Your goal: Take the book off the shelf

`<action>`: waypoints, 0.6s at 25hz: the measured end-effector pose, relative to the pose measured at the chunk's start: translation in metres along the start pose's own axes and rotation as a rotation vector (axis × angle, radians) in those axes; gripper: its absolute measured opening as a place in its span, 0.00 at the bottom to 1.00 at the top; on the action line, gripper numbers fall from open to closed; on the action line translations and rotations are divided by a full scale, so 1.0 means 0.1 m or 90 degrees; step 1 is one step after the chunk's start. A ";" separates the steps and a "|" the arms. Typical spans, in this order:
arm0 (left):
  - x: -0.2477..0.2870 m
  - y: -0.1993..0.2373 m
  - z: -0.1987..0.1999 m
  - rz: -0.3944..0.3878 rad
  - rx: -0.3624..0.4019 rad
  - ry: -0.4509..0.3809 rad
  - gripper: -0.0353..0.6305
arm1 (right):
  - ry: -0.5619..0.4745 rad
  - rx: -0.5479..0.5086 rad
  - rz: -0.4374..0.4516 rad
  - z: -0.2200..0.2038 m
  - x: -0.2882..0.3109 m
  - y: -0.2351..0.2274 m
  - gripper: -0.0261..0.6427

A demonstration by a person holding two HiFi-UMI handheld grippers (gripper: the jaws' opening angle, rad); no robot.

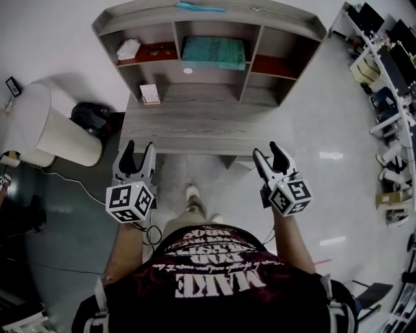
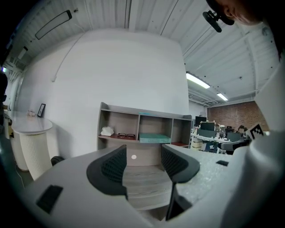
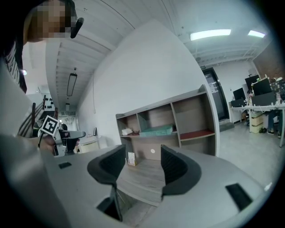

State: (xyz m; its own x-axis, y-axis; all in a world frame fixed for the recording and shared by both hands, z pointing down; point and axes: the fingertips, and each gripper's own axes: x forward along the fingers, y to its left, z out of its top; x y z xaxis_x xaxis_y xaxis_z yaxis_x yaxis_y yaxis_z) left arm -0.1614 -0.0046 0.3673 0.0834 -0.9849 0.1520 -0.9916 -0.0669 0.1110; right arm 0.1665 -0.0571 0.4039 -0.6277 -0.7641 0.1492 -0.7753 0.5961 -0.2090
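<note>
Book (image 1: 214,52) flat in middle shelf (image 1: 130,16) bay, crosswise, well ahead | right gripper (image 1: 266,153) judged slightly nearer than left gripper (image 1: 139,151) | both agape, empty

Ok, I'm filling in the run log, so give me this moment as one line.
phase: reach not yet begun | left gripper: open, empty | right gripper: open, empty | book: flat in shelf middle bay, untouched

White wall (image 2: 133,67) behind the grey wood desk (image 1: 195,133); glossy pale floor (image 1: 325,130); round white fluted table (image 1: 39,130) off its left edge; workstations (image 1: 383,58) right; ceiling strip lights (image 2: 198,81).
</note>
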 end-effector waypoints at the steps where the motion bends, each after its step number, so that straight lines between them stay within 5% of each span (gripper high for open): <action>1: 0.07 0.00 0.00 -0.004 -0.001 0.001 0.40 | -0.001 -0.001 -0.002 0.02 0.05 -0.02 0.40; 15: 1.17 0.14 0.16 -0.057 0.003 0.014 0.40 | -0.012 0.004 -0.035 0.31 0.81 -0.41 0.40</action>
State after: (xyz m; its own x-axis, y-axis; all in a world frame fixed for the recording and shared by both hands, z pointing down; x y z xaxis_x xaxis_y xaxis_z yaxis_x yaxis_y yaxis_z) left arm -0.1674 -0.1234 0.3713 0.1733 -0.9713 0.1632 -0.9807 -0.1548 0.1196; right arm 0.1498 -0.1516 0.3945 -0.5829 -0.8000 0.1423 -0.8079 0.5517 -0.2073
